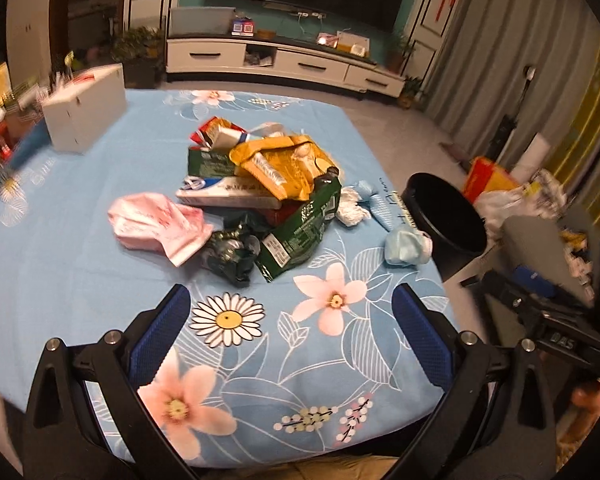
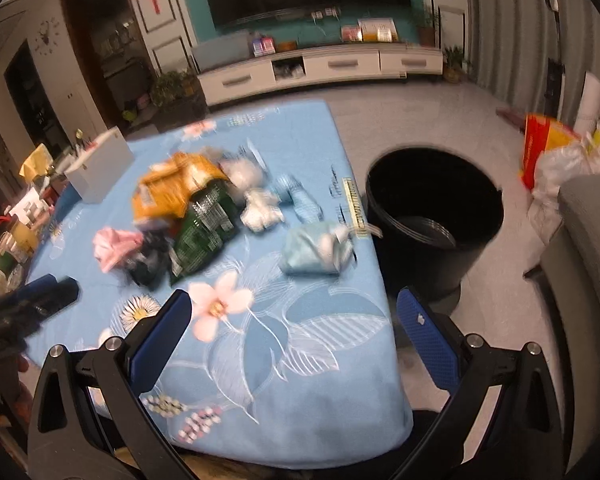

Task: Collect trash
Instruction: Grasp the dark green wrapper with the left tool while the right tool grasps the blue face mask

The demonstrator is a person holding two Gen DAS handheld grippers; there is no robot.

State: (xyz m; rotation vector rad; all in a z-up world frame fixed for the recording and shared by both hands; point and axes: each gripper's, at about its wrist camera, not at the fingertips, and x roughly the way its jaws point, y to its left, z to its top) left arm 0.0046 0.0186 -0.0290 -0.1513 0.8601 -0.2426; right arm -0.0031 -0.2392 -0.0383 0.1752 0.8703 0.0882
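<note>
A heap of trash lies mid-table on the blue flowered cloth (image 1: pixel 80 280): a yellow wrapper (image 1: pixel 284 164), a green snack bag (image 1: pixel 300 232), a crumpled dark green wrapper (image 1: pixel 230 252), a pink packet (image 1: pixel 158 224), white tissue (image 1: pixel 350 206) and a pale blue mask (image 1: pixel 406 246). The black bin (image 1: pixel 446 216) stands on the floor by the table's right edge. My left gripper (image 1: pixel 292 300) hangs open over the near cloth, short of the heap. My right gripper (image 2: pixel 294 308) is open and empty above the table's near right corner, with the mask (image 2: pixel 314 252) ahead and the bin (image 2: pixel 432 216) to its right.
A white box (image 1: pixel 86 110) sits at the table's far left beside cluttered bottles and packets. A grey chair (image 2: pixel 588 240) and bags (image 2: pixel 556 156) stand right of the bin. A TV cabinet (image 1: pixel 284 60) lines the far wall across open floor.
</note>
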